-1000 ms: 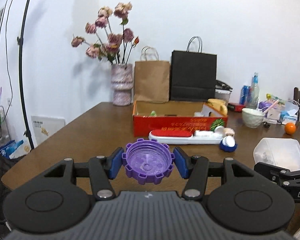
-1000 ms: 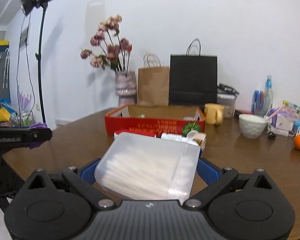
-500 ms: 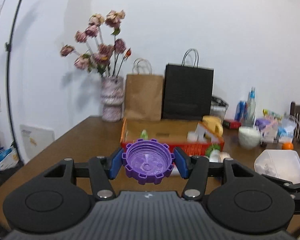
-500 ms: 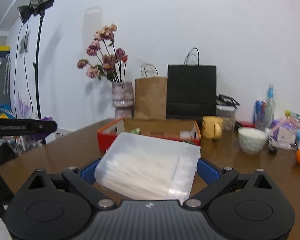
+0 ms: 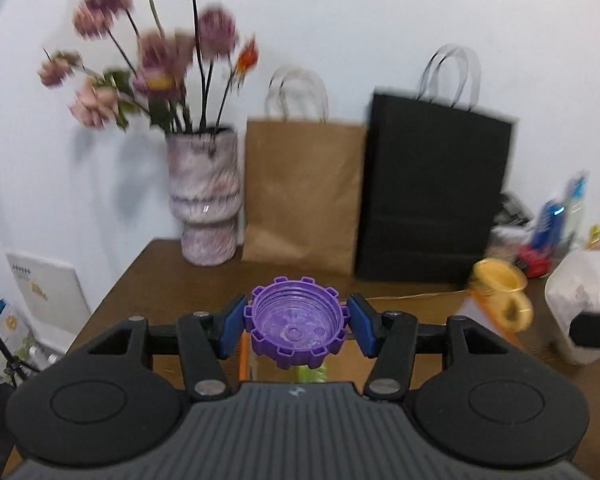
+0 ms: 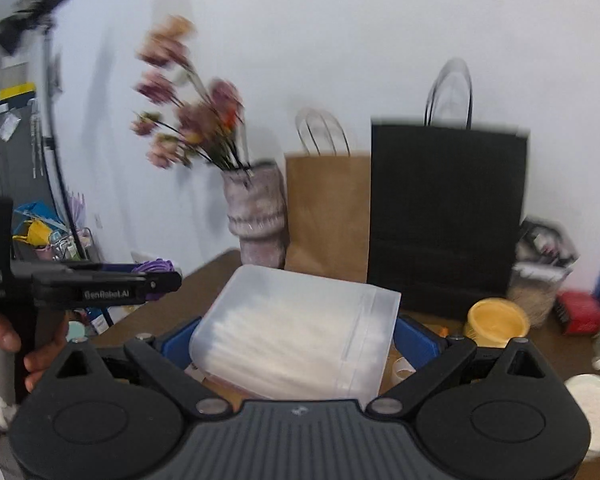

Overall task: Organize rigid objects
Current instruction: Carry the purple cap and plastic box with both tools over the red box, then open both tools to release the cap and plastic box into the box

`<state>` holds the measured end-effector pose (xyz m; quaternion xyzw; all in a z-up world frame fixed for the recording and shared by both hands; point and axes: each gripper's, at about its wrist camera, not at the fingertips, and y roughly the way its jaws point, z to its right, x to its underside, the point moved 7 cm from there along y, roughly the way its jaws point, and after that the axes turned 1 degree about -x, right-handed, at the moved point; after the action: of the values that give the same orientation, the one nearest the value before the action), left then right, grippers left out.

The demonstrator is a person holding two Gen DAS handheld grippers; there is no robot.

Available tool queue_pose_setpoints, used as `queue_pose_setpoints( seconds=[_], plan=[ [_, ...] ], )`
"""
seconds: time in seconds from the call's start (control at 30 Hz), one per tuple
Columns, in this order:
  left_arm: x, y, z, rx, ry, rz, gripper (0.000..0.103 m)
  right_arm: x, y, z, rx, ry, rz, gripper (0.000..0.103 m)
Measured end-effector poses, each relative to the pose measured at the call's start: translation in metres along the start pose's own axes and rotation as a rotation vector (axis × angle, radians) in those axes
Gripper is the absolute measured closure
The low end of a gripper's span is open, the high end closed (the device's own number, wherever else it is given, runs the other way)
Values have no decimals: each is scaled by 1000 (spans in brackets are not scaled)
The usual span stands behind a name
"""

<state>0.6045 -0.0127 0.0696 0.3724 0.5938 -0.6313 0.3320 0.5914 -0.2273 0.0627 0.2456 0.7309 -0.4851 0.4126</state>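
My left gripper (image 5: 296,326) is shut on a purple toothed cap (image 5: 296,328), held in the air over the near part of the cardboard box (image 5: 416,304), whose orange edge shows just beneath. My right gripper (image 6: 296,334) is shut on a clear plastic box of white cotton swabs (image 6: 296,328), also held over the cardboard box. The swab box shows at the right edge of the left wrist view (image 5: 580,300). The left gripper with the cap shows at the left of the right wrist view (image 6: 156,276).
A vase of dried flowers (image 5: 206,196), a brown paper bag (image 5: 302,196) and a black paper bag (image 5: 432,192) stand against the wall behind. A yellow cup (image 5: 500,294) lies to the right. A white bowl (image 6: 594,404) and clutter sit at far right.
Both grippers have moved forward toward the wall and over the cardboard box, still holding the cap and the swab box. The bags and vase now look much closer.
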Motion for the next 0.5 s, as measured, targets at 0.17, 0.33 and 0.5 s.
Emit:
queue_pose_setpoints(
  seconds=[0.17, 0.33, 0.5],
  plan=[
    [8, 81, -10, -16, -5, -143, 47, -3, 93, 36, 8, 60, -131, 3],
    [28, 136, -10, -45, 36, -238, 47, 16, 155, 59, 32, 81, -219, 3],
    [43, 165, -8, -54, 73, -290, 47, 38, 192, 67, 40, 82, -276, 3]
  ],
)
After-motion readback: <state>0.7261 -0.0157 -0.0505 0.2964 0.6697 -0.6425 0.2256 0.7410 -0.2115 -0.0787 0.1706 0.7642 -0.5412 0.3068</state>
